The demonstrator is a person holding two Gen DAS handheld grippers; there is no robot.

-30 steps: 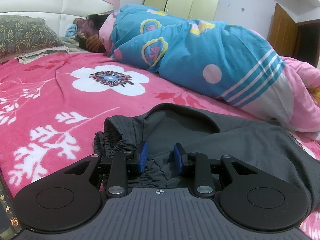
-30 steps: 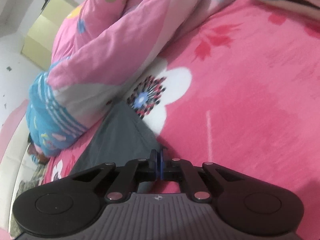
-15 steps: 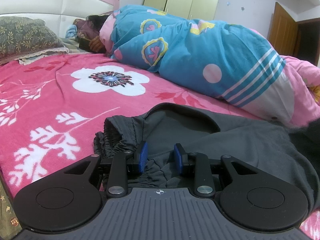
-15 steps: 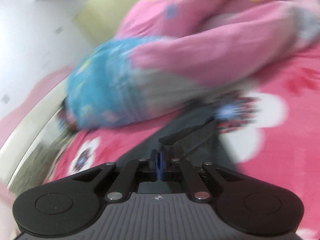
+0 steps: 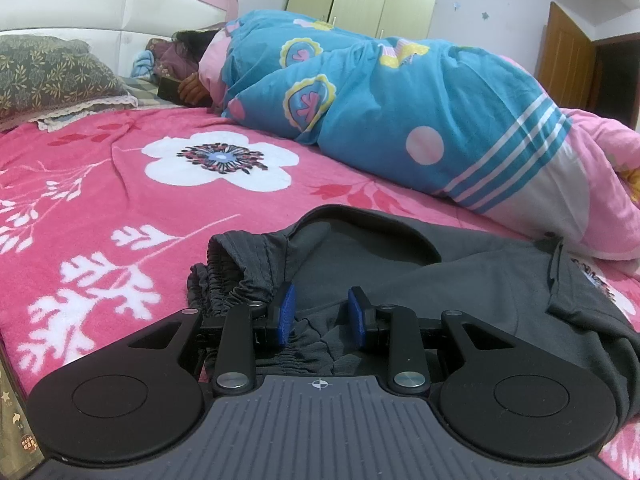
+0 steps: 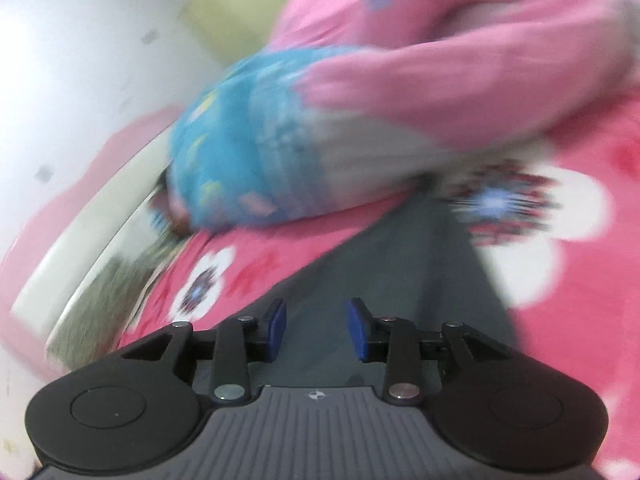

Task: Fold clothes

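Note:
Dark grey trousers (image 5: pixel 440 280) lie on the pink flowered bedspread (image 5: pixel 120 200). Their gathered elastic waistband (image 5: pixel 236 292) is at the front left. My left gripper (image 5: pixel 321 312) is shut on the bunched waistband cloth, which fills the gap between its blue pads. A folded-over trouser end (image 5: pixel 572 300) rests on the right part of the garment. The right wrist view is blurred. In it my right gripper (image 6: pixel 316 330) hovers over the grey trousers (image 6: pixel 380 280). Its jaws are opening, the pads are apart, and nothing is pinched between them.
A person lies under a blue and pink quilt (image 5: pixel 400 100) along the far side of the bed, with a hand (image 5: pixel 192 88) showing near the headboard. A patterned pillow (image 5: pixel 48 76) sits at the back left. A wardrobe (image 5: pixel 360 0) and a wooden door (image 5: pixel 568 52) stand behind.
My right gripper, earlier shut on the trouser end, has swung over the garment and let the cloth go. That end now lies folded at the right. The left gripper has not moved.

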